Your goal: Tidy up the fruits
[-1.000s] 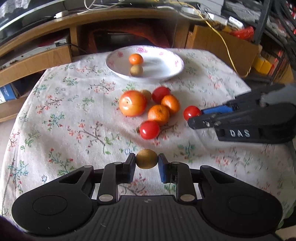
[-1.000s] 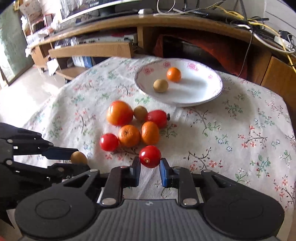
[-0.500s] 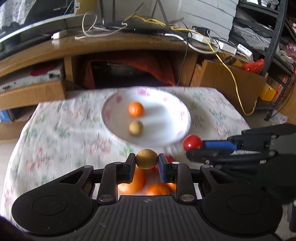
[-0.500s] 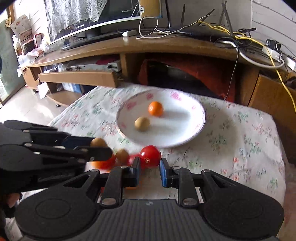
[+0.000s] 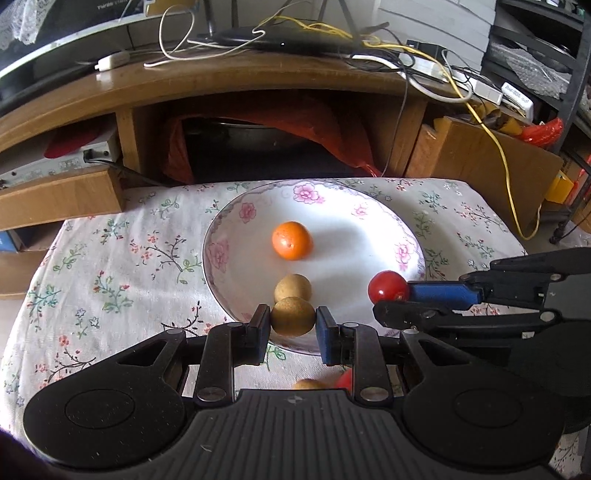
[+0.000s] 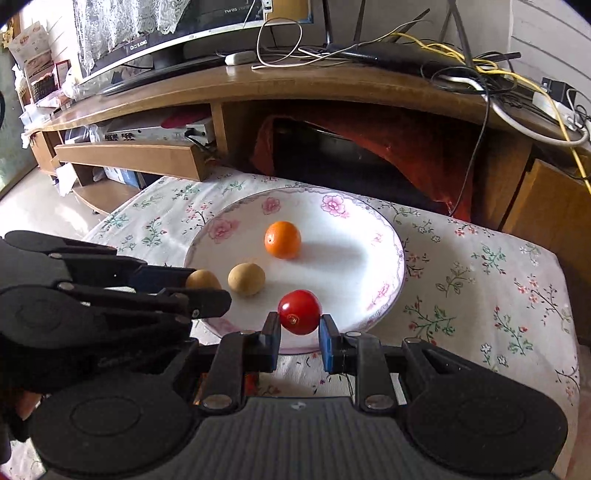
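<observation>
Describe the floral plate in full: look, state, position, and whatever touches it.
The plate is round, white and glossy, likely ceramic, with pink flowers and a thin patterned line around its rim. It sits flat on the floral tablecloth near the table's far edge. Inside rest an orange and a tan round fruit, apart from each other. Both grippers hold fruit at its near rim; whether they touch it cannot be told.

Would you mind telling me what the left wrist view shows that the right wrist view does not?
Only the left wrist view shows fruit beneath the left gripper, plus the shelving at far right. Only the right wrist view shows the television and the floor at left. Both show the plate holding the orange and one brown fruit, the second brown fruit clamped left, and the tomato clamped in the right gripper.
</observation>
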Demonstrator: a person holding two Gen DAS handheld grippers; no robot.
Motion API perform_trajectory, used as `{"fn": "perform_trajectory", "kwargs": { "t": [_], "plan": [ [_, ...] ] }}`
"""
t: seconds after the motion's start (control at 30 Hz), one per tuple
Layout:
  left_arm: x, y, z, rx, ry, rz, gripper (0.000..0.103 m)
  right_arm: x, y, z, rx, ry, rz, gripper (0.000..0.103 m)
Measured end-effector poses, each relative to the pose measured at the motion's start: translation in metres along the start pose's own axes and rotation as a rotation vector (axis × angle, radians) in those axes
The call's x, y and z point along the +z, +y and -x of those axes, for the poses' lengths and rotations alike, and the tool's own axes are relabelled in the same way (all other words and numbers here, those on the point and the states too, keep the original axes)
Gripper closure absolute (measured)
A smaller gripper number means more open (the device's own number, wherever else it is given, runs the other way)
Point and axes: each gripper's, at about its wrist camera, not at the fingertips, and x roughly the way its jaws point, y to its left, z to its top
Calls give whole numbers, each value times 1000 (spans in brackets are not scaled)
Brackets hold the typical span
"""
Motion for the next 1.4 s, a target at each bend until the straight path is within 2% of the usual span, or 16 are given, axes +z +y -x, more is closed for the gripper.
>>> {"fn": "perform_trajectory", "kwargs": {
  "t": [0.23,0.53,0.9,1.03,1.2,1.4],
  "plan": [
    [5,0,1,7,-4,16,65,4,-4,1,-6,-21,-16,64],
    [17,4,31,-3,-70,49,58,15,-4,30,-10,-87,-46,64],
    [3,7,62,-6,-76,33,53,6,7,62,-22,-94,-55,64],
    [-9,7,74,-25,-61,31,48,-6,12,66,-19,-63,-49,64],
    [-30,6,80,-64,-5,33,46,-22,23,66,7,-22,-42,64],
    [-60,-2,70,-86,82,-47,46,-32,25,63,-4,25,-44,64]
  ]
}}
